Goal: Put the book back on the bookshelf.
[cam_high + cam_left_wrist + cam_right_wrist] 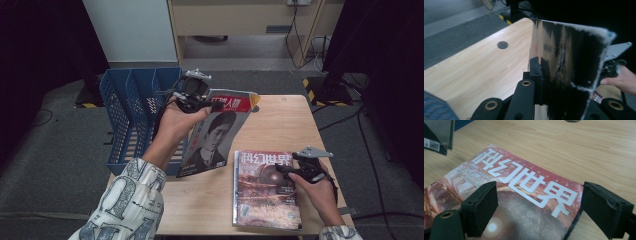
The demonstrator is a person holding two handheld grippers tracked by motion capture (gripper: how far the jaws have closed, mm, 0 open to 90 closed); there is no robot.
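- Above the left half of the wooden table (280, 115), the portrait magazine (215, 132) hangs tilted, its red-banded top edge up and its lower corner near the tabletop beside the blue file rack (131, 107).
- Its top left corner is pinched in the left gripper (197, 97); the left gripper view shows the black jaws pressed together on the dark, glossy sheet (564, 62), which stands nearly upright in front of the camera.
- The left hand (176, 122) holds that gripper, with a patterned sleeve (131, 202) behind it.
- Just right of the lifted magazine, a red science-fiction magazine (266, 190) lies flat on the table near the front edge.
- The right gripper (292, 170) hovers over this magazine's right edge, held by the right hand (317, 192); the right gripper view shows its jaws spread wide, one pad (482, 206) over the cover (524, 202), the other at its edge.
- A round cable hole (502, 44) sits in the tabletop farther off.
- Grey carpet (60, 165) surrounds the table.
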